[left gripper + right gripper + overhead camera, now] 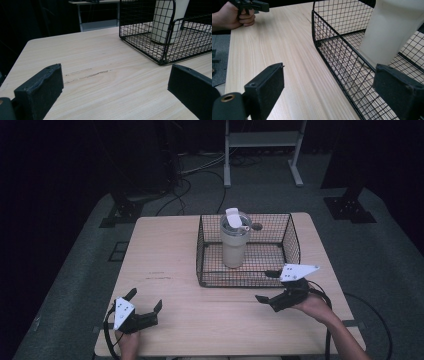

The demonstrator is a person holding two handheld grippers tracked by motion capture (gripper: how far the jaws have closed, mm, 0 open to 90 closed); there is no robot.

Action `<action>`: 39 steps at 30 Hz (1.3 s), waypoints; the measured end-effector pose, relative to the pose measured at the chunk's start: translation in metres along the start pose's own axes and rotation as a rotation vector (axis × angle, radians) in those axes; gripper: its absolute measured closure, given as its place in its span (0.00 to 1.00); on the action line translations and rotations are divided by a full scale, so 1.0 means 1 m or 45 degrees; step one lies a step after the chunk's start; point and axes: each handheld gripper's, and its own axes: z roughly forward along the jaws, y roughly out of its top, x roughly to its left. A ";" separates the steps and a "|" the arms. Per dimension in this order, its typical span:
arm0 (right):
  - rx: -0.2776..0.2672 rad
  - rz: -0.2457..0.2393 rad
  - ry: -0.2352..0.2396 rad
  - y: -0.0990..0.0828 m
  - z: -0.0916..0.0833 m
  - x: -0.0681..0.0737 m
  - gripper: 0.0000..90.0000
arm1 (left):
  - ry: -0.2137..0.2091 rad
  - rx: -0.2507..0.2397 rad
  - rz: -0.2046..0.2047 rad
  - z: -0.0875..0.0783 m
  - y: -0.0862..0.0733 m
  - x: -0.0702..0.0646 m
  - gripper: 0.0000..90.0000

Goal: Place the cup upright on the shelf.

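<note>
Right tool (pixel 266 286) jaws apart at basket (pixel 248 281) | left tool (pixel 145 302) spread, empty | high view: tumbler (pixel 234 240) lid

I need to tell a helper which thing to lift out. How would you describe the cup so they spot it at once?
Find the light wooden table and the black wire basket on its far half. The tumbler stands upright inside it, towards the left: a tall, cream-coloured cup with a clear lid and a white flip tab, the pale solid shape among dark mesh.
</note>
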 end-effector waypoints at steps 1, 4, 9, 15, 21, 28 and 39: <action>0.000 0.000 0.000 0.000 0.000 0.000 0.10 | 0.000 0.000 0.000 0.000 0.000 0.000 0.00; -0.009 -0.010 -0.017 -0.004 -0.002 0.002 0.10 | 0.001 0.000 0.000 0.000 0.000 0.000 0.00; -0.017 -0.004 -0.024 -0.008 -0.006 0.004 0.10 | 0.001 0.002 0.000 0.000 0.000 0.000 0.00; -0.027 0.016 -0.038 -0.016 -0.009 0.006 0.10 | 0.000 0.000 -0.002 0.000 0.000 0.000 0.00; -0.017 0.035 -0.047 -0.027 -0.010 0.007 0.10 | 0.001 -0.001 -0.002 0.000 0.000 0.000 0.00; -0.011 0.060 -0.067 -0.042 -0.014 0.005 0.11 | 0.001 0.004 0.001 0.000 0.000 0.000 0.00; -0.008 0.089 -0.072 -0.056 -0.018 0.005 0.11 | 0.004 0.006 0.004 0.000 0.000 -0.001 0.00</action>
